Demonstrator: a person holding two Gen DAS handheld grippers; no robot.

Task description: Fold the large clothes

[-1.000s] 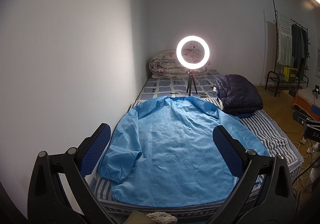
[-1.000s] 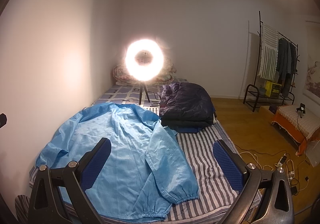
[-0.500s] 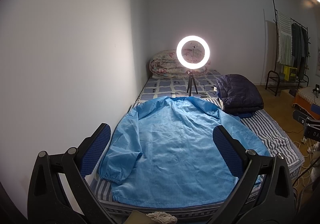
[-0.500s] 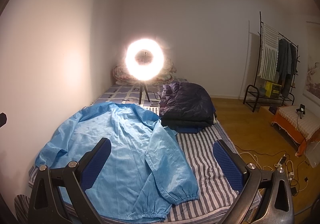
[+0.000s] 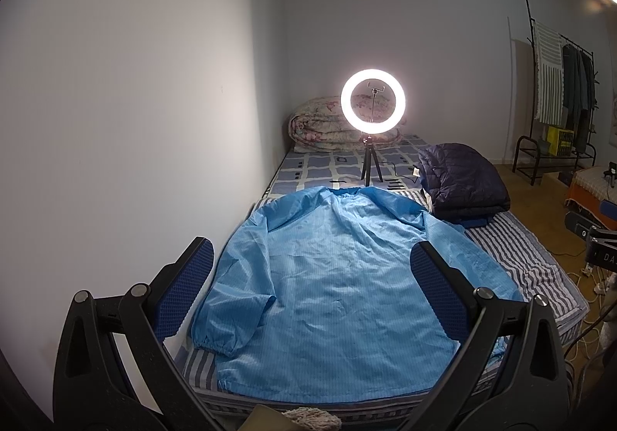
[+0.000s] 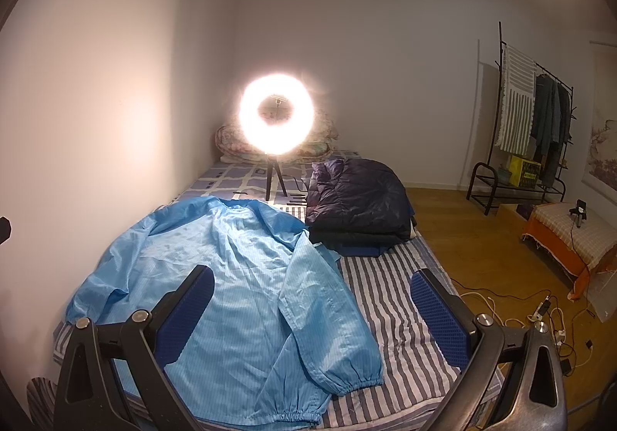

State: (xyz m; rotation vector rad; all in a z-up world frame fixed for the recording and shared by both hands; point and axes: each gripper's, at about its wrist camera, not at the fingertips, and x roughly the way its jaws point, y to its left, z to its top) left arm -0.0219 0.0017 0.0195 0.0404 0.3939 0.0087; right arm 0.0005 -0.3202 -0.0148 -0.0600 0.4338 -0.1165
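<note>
A large light-blue coat (image 5: pixel 327 288) (image 6: pixel 216 288) lies spread flat on the striped bed (image 5: pixel 524 257) (image 6: pixel 389 300), collar toward the far end, both sleeves lying along its sides. My left gripper (image 5: pixel 308 284) hovers open above the near hem, holding nothing. Over the coat's right sleeve and the bare stripes beside it, my right gripper (image 6: pixel 310 311) also stands open and empty. Neither gripper touches the cloth.
A folded dark puffer jacket (image 5: pixel 461 180) (image 6: pixel 356 203) sits on the bed beyond the coat's right shoulder. A lit ring light on a tripod (image 5: pixel 372 103) (image 6: pixel 275 115) stands behind the collar, a rolled quilt (image 5: pixel 320 124) behind it. Wall at left; cables (image 6: pixel 540 311) on the floor at right.
</note>
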